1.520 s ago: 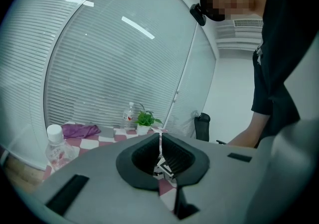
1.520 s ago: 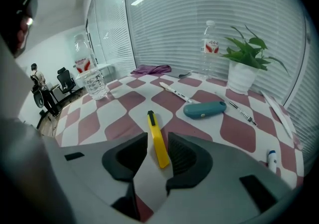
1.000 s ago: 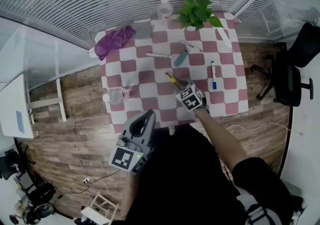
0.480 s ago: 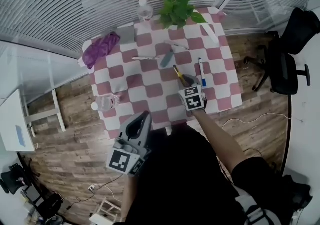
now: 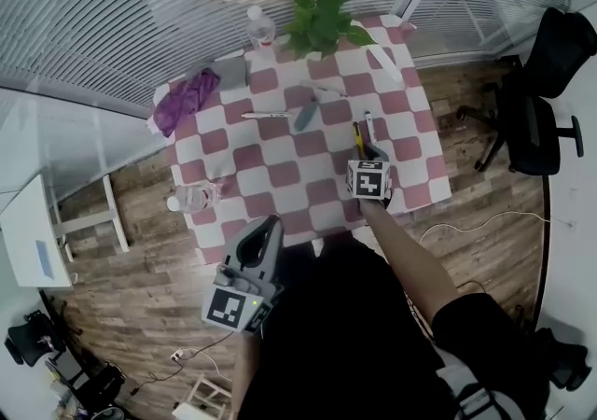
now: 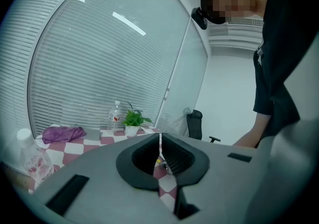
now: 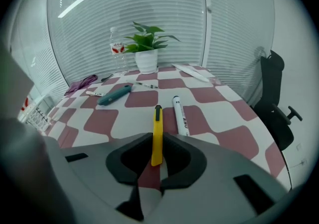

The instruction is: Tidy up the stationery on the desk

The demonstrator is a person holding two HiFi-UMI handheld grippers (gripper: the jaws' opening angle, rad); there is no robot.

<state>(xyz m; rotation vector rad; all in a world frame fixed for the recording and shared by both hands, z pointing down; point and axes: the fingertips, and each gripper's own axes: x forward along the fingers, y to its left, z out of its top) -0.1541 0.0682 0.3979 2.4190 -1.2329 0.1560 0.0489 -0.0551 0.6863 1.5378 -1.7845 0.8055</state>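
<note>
Yellow cutter points away, parallel to marker.

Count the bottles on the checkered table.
2. The first bottle stands at the far edge beside the potted plant; the second bottle sits near the left edge, nearer the person. Others may hide behind the plant.

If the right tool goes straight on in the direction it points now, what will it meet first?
Probably the checked tablecloth: the yellow cutter clamped in the right tool aims down at it, close beside the white marker. Depth is unclear, though.
</note>
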